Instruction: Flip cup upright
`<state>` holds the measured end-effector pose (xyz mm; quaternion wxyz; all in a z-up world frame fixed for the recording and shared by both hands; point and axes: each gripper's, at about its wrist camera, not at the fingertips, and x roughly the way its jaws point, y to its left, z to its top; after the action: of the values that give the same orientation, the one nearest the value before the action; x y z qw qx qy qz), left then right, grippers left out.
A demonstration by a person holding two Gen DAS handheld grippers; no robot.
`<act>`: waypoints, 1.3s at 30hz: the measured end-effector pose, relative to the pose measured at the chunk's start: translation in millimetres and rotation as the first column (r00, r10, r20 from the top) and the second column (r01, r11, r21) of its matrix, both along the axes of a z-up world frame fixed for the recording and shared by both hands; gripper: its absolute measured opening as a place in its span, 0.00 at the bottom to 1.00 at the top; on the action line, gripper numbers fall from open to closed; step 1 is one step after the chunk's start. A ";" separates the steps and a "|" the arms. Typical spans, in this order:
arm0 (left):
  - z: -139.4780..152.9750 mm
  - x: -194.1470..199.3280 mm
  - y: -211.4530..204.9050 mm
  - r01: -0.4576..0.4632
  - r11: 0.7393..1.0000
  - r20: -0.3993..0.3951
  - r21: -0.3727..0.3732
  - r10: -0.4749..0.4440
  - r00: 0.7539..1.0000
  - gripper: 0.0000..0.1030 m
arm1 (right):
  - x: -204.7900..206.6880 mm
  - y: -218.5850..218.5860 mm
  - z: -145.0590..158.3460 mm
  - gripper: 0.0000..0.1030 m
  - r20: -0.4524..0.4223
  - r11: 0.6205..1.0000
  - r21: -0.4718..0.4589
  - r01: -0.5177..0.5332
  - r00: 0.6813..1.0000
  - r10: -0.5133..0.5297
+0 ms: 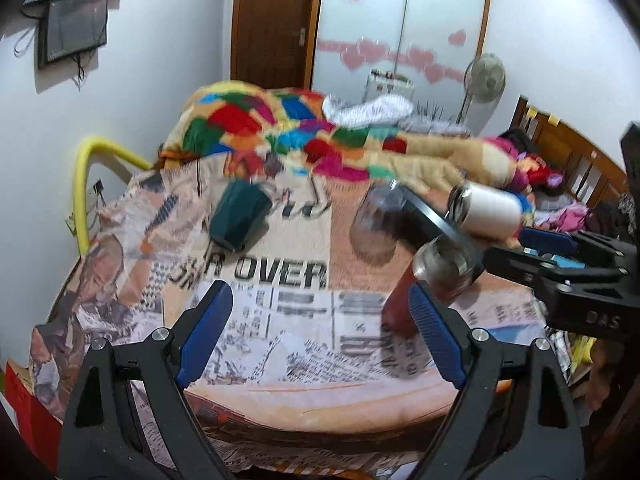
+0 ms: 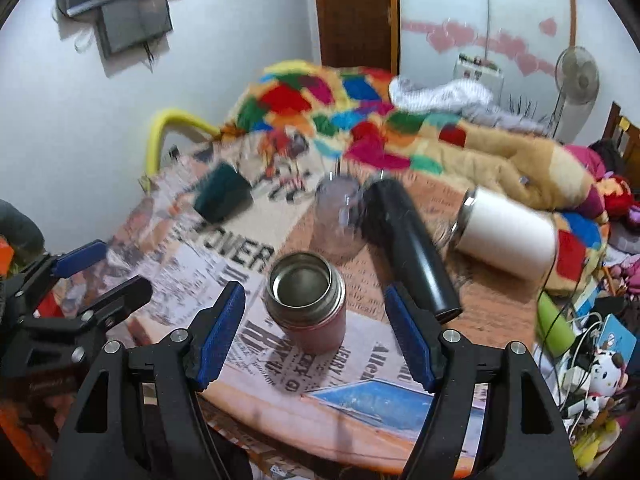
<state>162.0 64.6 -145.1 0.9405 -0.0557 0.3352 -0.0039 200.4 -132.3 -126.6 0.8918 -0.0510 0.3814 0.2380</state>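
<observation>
A pink steel-rimmed cup [image 2: 308, 304] stands upright on the newspaper-covered bed, mouth up, between and just ahead of my right gripper's [image 2: 314, 330] open blue fingers. In the left wrist view the same cup [image 1: 432, 280] sits by my left gripper's right finger. My left gripper [image 1: 320, 328] is open and empty. A white cup [image 2: 506, 234] lies on its side at the right. A black flask [image 2: 412, 248] lies on its side. A clear glass [image 2: 338, 216] stands behind it. A dark green cup [image 1: 240, 216] lies on its side at the left.
A colourful patchwork blanket [image 1: 280, 128] is heaped at the back of the bed. A yellow bed rail [image 1: 86, 168] is at the left. Toys and cables [image 2: 588, 364] clutter the right. The other gripper [image 2: 68, 292] shows at the left of the right wrist view.
</observation>
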 end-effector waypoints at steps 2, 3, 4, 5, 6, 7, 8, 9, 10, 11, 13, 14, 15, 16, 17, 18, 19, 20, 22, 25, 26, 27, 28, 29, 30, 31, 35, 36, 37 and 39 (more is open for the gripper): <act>23.1 -13.9 -3.9 0.004 1.000 0.061 -0.006 -0.003 0.998 0.87 | -17.3 -10.2 23.7 0.67 0.067 1.000 0.031 0.008 0.998 -0.010; 32.5 -19.8 -5.7 0.006 1.000 0.086 -0.008 -0.005 0.996 0.87 | -23.7 -13.4 32.7 0.67 0.095 0.999 0.042 0.012 0.995 -0.016; 42.0 -26.1 -7.6 0.009 1.000 0.113 -0.009 -0.008 0.994 0.87 | -32.6 -17.6 44.3 0.67 0.130 0.998 0.056 0.018 0.991 -0.025; 53.7 -34.4 -9.6 0.011 1.000 0.147 -0.010 -0.010 0.989 0.87 | -41.6 -23.0 55.6 0.67 0.163 0.997 0.073 0.023 0.986 -0.035; 68.8 -46.2 -13.2 0.013 1.000 0.192 -0.008 -0.011 0.981 0.87 | -52.7 -29.4 68.6 0.67 0.201 0.995 0.099 0.026 0.978 -0.045; 76.3 -52.1 -15.4 0.014 1.000 0.215 -0.006 -0.012 0.977 0.87 | -60.0 -33.1 77.3 0.67 0.227 0.993 0.119 0.024 0.973 -0.051; 90.5 -64.9 -19.7 0.020 1.000 0.260 -0.001 -0.019 0.966 0.87 | -72.2 -39.8 89.7 0.67 0.262 0.989 0.149 0.022 0.963 -0.061; 100.7 -74.8 -23.3 0.023 1.000 0.292 0.003 -0.023 0.956 0.87 | -79.7 -43.8 97.4 0.67 0.286 0.986 0.167 0.021 0.956 -0.069; 110.4 -84.9 -26.9 0.024 1.000 0.325 0.009 -0.026 0.945 0.87 | -89.4 -48.4 106.4 0.67 0.316 0.982 0.187 0.020 0.946 -0.079; 116.8 -92.0 -28.7 0.026 1.000 0.348 0.013 -0.029 0.937 0.87 | -99.3 -52.3 114.8 0.67 0.345 0.978 0.206 0.016 0.934 -0.088; 132.4 -110.7 -35.1 0.026 0.999 0.403 0.027 -0.035 0.914 0.87 | -115.9 -57.5 126.7 0.67 0.390 0.972 0.234 0.006 0.915 -0.100; 138.4 -118.7 -37.6 0.025 0.999 0.426 0.031 -0.036 0.904 0.87 | -125.2 -59.3 132.0 0.67 0.414 0.969 0.246 0.001 0.904 -0.105; 145.5 -129.7 -41.6 0.027 0.999 0.455 0.036 -0.040 0.890 0.87 | -130.1 -60.0 134.8 0.67 0.432 0.967 0.253 -0.002 0.895 -0.111; 148.2 -134.6 -44.0 0.026 0.999 0.466 0.038 -0.041 0.884 0.87 | -136.9 -60.9 138.2 0.67 0.450 0.966 0.259 -0.005 0.885 -0.116; 152.1 -141.5 -46.4 0.024 0.999 0.483 0.041 -0.041 0.875 0.87 | -145.4 -61.2 141.9 0.68 0.474 0.965 0.264 -0.007 0.872 -0.123; 155.9 -149.6 -49.7 0.017 0.999 0.501 0.047 -0.038 0.864 0.88 | -150.5 -61.6 143.2 0.68 0.488 0.964 0.266 -0.009 0.863 -0.127; 158.0 -154.6 -51.2 0.011 0.999 0.512 0.052 -0.036 0.858 0.88 | -154.9 -60.5 143.6 0.69 0.502 0.963 0.270 -0.011 0.855 -0.131; 160.2 -161.5 -54.1 0.002 0.998 0.528 0.058 -0.032 0.849 0.90 | -158.8 -59.8 143.9 0.70 0.511 0.962 0.274 -0.014 0.849 -0.133; 162.1 -170.9 -56.3 -0.008 0.998 0.546 0.064 -0.028 0.837 0.93 | -167.2 -57.5 143.1 0.73 0.530 0.961 0.278 -0.015 0.836 -0.141; 161.6 -183.4 -60.3 -0.020 0.997 0.566 0.070 -0.023 0.824 0.97 | -176.0 -57.0 140.6 0.80 0.551 0.962 0.272 0.003 0.820 -0.158; 161.9 -185.2 -62.0 -0.027 0.997 0.568 0.074 -0.020 0.823 0.97 | -176.4 -55.8 139.0 0.83 0.554 0.963 0.271 0.009 0.816 -0.164; 161.2 -186.9 -63.8 -0.034 0.996 0.567 0.080 -0.018 0.823 0.98 | -177.6 -56.8 138.0 0.85 0.555 0.962 0.271 0.013 0.815 -0.167; 160.5 -188.3 -65.1 -0.038 0.996 0.568 0.082 -0.016 0.823 0.98 | -179.6 -58.2 137.0 0.89 0.555 0.963 0.270 0.016 0.814 -0.170; 159.5 -191.7 -66.6 -0.044 0.995 0.570 0.086 -0.013 0.822 0.99 | -182.1 -61.2 136.9 0.94 0.557 0.963 0.270 0.022 0.812 -0.174; 158.3 -192.5 -67.7 -0.053 0.995 0.571 0.088 -0.007 0.821 1.00 | -181.7 -61.9 136.2 0.96 0.560 0.963 0.268 0.031 0.808 -0.182; 157.6 -193.6 -67.8 -0.056 0.994 0.571 0.089 -0.004 0.821 1.00 | -182.0 -63.0 135.9 1.00 0.561 0.963 0.266 0.039 0.806 -0.188; 154.1 -193.2 -66.8 -0.053 0.996 0.559 0.073 0.003 0.829 1.00 | -180.9 -63.9 133.8 1.00 0.555 0.966 0.255 0.046 0.811 -0.185; 153.1 -191.7 -66.1 -0.055 0.996 0.556 0.071 0.006 0.831 1.00 | -182.3 -65.5 132.2 1.00 0.553 0.966 0.254 0.046 0.813 -0.184; 153.3 -194.0 -67.5 -0.057 0.996 0.555 0.071 0.008 0.832 1.00 | -181.5 -65.5 131.8 1.00 0.550 0.966 0.253 0.046 0.815 -0.183; 152.4 -192.7 -67.1 -0.060 0.996 0.549 0.068 0.012 0.835 1.00 | -185.1 -67.7 130.4 1.00 0.548 0.967 0.251 0.045 0.817 -0.180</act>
<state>-30.7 -2.5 7.3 0.9984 -0.0198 0.0507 0.0118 15.3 -200.0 3.8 0.9770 0.0055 0.0722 0.2005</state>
